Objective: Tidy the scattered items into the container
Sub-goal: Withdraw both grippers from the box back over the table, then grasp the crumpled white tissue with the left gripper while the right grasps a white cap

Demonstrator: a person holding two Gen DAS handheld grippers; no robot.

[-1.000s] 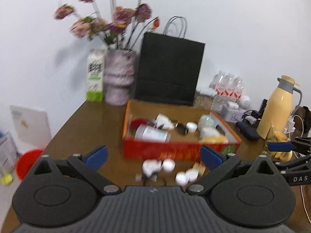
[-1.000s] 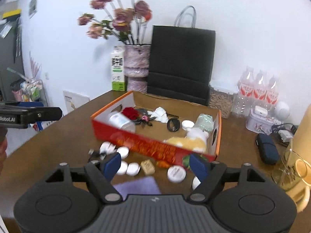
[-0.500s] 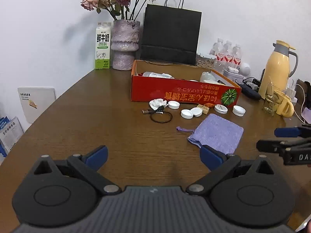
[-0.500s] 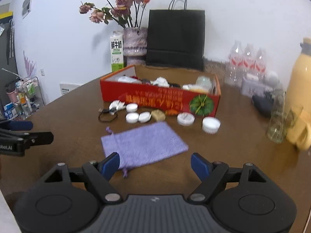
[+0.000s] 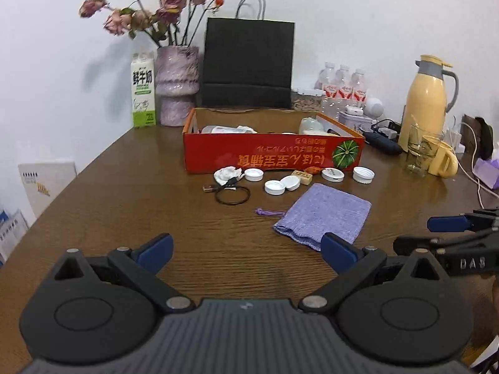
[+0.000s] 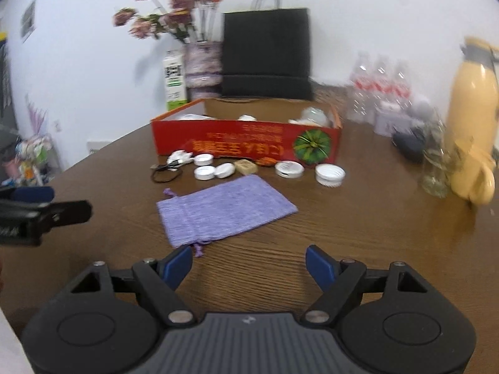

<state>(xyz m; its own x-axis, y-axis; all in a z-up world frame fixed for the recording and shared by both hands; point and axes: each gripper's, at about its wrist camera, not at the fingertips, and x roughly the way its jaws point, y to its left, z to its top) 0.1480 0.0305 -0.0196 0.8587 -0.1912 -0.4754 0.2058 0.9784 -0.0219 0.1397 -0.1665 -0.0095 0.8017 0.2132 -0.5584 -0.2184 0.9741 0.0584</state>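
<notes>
A red cardboard box with several items inside stands mid-table. In front of it lie several white caps, a crumpled white scrap, a black hair tie with a cable, a small tan block and a purple drawstring pouch. My left gripper is open and empty, low over the near table. My right gripper is open and empty, just short of the pouch's near edge.
Behind the box stand a black paper bag, a flower vase and a milk carton. To the right are water bottles, a yellow thermos, a glass, a yellow mug and cables.
Both grippers have pulled back from above the box to low over the near table, then eased slightly forward. Both stay open and empty.
</notes>
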